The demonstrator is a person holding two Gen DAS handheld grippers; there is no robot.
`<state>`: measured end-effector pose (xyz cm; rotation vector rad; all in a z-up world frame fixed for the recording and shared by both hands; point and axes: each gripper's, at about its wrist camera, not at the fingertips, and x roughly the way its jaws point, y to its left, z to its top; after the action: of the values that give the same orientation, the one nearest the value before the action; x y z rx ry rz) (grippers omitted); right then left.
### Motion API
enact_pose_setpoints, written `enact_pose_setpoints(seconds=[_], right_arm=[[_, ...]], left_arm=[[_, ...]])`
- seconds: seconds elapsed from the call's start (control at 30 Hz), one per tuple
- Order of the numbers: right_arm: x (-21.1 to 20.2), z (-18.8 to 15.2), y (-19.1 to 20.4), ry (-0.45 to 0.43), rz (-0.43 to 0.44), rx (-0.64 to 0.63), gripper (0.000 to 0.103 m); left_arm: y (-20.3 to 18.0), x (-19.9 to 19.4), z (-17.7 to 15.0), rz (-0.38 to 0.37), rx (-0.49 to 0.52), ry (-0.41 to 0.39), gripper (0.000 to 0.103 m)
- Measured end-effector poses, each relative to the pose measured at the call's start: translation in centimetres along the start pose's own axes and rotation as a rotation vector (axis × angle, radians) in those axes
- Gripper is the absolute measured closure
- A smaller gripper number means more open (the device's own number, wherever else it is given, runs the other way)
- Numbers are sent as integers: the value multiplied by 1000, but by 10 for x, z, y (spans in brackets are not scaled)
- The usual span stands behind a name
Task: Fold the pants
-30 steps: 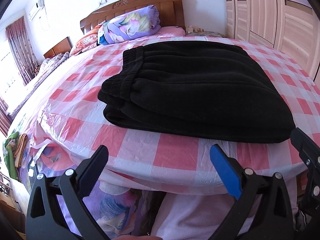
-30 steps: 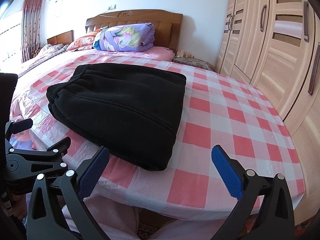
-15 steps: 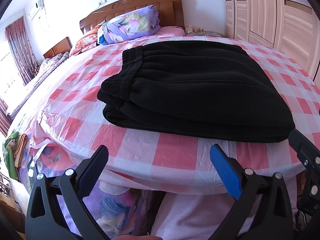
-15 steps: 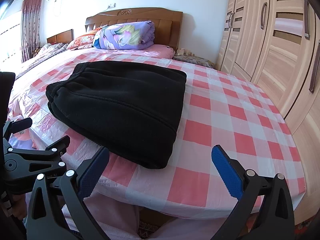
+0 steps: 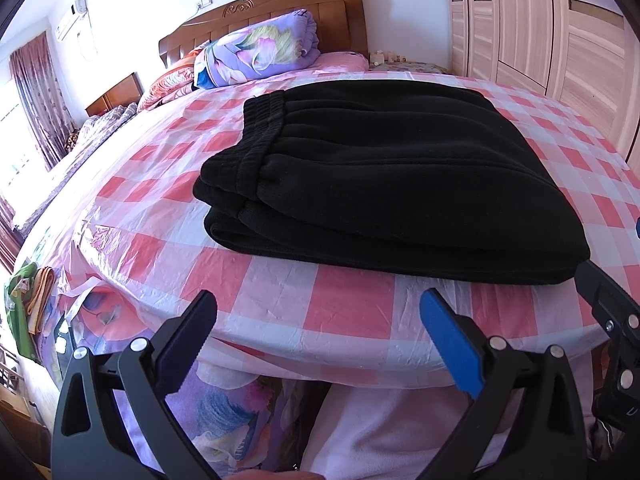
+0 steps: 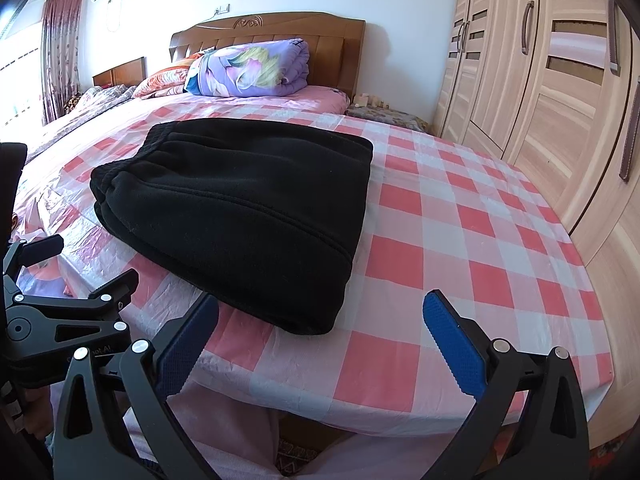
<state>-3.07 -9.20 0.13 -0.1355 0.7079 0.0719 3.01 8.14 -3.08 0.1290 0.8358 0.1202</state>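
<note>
Since the pants (image 5: 380, 176) lie folded on the bed (image 6: 460, 240), both tongs, the left tongs (image 5: 316, 332) and right tongs (image 6: 320, 332), gape wide and empty; just square the near edge gently.

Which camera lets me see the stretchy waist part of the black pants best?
The left wrist view. There the waistband faces the camera, and its ribbed band and the stacked folded layers under it are clear. The right wrist view shows the waistband only at the pants' far left edge, side-on and dark.
</note>
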Motion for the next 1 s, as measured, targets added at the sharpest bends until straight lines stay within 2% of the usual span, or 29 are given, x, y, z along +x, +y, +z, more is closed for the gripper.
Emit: enact_pose_setpoints(seconds=[1.0], right_arm=[[2, -2, 0, 6, 3, 3, 4]], left_arm=[[4, 1, -3, -3, -9, 7, 2]])
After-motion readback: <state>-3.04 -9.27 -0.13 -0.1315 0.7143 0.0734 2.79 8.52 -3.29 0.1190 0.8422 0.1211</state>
